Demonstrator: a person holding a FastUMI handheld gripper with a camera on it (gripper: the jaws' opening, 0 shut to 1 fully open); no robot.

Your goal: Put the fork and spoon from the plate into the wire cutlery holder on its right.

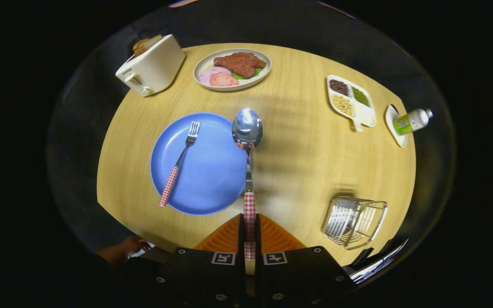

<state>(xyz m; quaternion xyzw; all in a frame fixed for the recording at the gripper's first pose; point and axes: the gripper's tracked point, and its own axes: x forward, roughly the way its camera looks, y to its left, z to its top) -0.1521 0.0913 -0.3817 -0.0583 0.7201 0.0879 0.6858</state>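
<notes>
our fingers [250,233] clamp the checked-handled steel spoon [247,141], lifted by the round blue plate [212,171]. the matching fork [180,162] waits there. next we judge: carry right, lower it into the wire cutlery holder [354,222] on the surface.

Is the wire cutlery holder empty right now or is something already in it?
Empty. The wire cutlery holder shows nothing inside; the fork lies on the blue plate, and the gripper is shut on the spoon.
</notes>
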